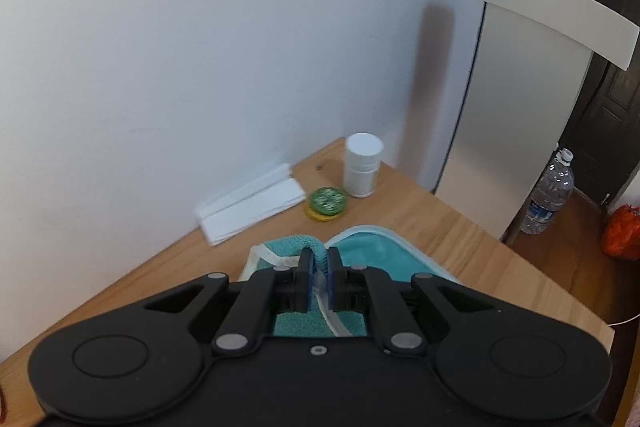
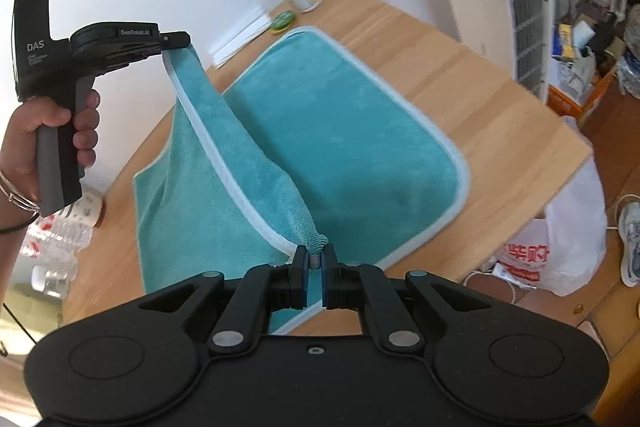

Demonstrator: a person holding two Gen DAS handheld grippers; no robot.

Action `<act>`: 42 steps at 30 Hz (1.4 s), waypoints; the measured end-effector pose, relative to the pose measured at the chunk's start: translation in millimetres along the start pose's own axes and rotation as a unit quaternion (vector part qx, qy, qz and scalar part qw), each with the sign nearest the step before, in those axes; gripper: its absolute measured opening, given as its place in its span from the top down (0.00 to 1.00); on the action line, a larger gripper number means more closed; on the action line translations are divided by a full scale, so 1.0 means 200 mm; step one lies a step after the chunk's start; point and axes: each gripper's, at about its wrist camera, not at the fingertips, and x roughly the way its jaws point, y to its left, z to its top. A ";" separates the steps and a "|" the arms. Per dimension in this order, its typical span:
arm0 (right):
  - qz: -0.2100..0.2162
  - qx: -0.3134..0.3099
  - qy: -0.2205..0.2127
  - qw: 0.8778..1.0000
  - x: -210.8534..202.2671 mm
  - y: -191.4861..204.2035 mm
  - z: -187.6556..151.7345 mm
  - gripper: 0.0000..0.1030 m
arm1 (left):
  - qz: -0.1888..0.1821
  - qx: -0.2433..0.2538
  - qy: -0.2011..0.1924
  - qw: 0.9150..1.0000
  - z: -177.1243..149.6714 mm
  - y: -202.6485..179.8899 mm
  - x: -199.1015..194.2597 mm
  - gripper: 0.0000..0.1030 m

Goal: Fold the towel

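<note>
A teal towel [image 2: 340,131] with a pale blue hem lies partly on the wooden table [image 2: 480,99]. Its near edge is lifted off the table and stretched between both grippers. My right gripper [image 2: 315,255] is shut on one corner of the towel, low in the right wrist view. My left gripper [image 2: 176,43], held by a person's hand [image 2: 52,131], is shut on the other corner, raised at the upper left. In the left wrist view the left gripper [image 1: 319,261] pinches a bunched teal fold [image 1: 316,247], with the rest of the towel [image 1: 376,255] lying beyond on the table.
At the table's far corner stand a white jar [image 1: 362,165], a green-lidded tin [image 1: 328,201] and white folded paper [image 1: 252,209] against the wall. A water bottle [image 1: 550,193] stands on the floor. Plastic bags [image 2: 560,239], a shoe [image 2: 632,239] and clutter lie right of the table. Crushed bottles [image 2: 56,239] sit at the left.
</note>
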 end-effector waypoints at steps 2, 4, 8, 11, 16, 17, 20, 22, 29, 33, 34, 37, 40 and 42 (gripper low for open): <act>0.005 0.010 -0.005 1.000 -0.01 -0.03 0.01 0.94 | -0.002 0.008 0.001 1.000 0.02 -0.05 0.04 0.94; 0.005 0.018 -0.015 1.000 -0.02 -0.05 0.01 0.94 | -0.003 0.014 0.003 1.000 0.03 -0.08 0.06 0.94; 0.016 0.026 -0.031 0.999 -0.05 -0.05 0.02 0.94 | -0.012 0.021 -0.003 1.000 0.06 -0.13 0.04 0.94; 0.023 0.019 -0.035 0.999 -0.07 -0.03 0.03 0.94 | -0.014 0.027 -0.016 0.999 0.09 -0.14 0.00 0.94; 0.037 0.023 -0.052 0.998 -0.12 -0.02 0.02 0.94 | -0.010 0.001 -0.031 0.999 0.11 -0.09 -0.05 0.94; 0.039 0.021 -0.054 0.998 -0.12 -0.02 0.02 0.94 | -0.008 -0.002 -0.039 0.999 0.12 -0.09 -0.06 0.94; 0.041 0.031 -0.059 0.997 -0.14 -0.04 0.03 0.94 | -0.016 -0.009 -0.050 0.999 0.14 -0.09 -0.09 0.94; 0.039 0.037 -0.063 0.997 -0.14 -0.06 0.03 0.94 | -0.014 -0.009 -0.051 0.999 0.16 -0.11 -0.07 0.94; 0.001 0.055 -0.053 0.997 -0.05 -0.18 0.06 0.94 | -0.019 -0.002 -0.019 1.000 0.16 -0.21 0.14 0.94; -0.015 0.061 -0.054 0.997 0.01 -0.23 0.07 0.93 | -0.011 -0.004 -0.006 1.000 0.13 -0.26 0.27 0.94; -0.019 0.060 -0.055 0.997 0.01 -0.23 0.07 0.92 | -0.011 -0.016 -0.010 1.000 0.13 -0.26 0.30 0.88; -0.076 0.046 -0.071 0.994 0.04 -0.25 0.08 0.88 | -0.011 -0.042 -0.027 0.999 0.12 -0.26 0.35 0.46; -0.109 0.021 -0.088 0.990 0.02 -0.22 0.08 0.87 | -0.006 -0.009 -0.048 0.999 0.13 -0.27 0.32 0.42; -0.115 0.004 -0.091 0.989 0.00 -0.20 0.08 0.87 | 0.005 0.005 -0.044 0.999 0.13 -0.27 0.30 0.42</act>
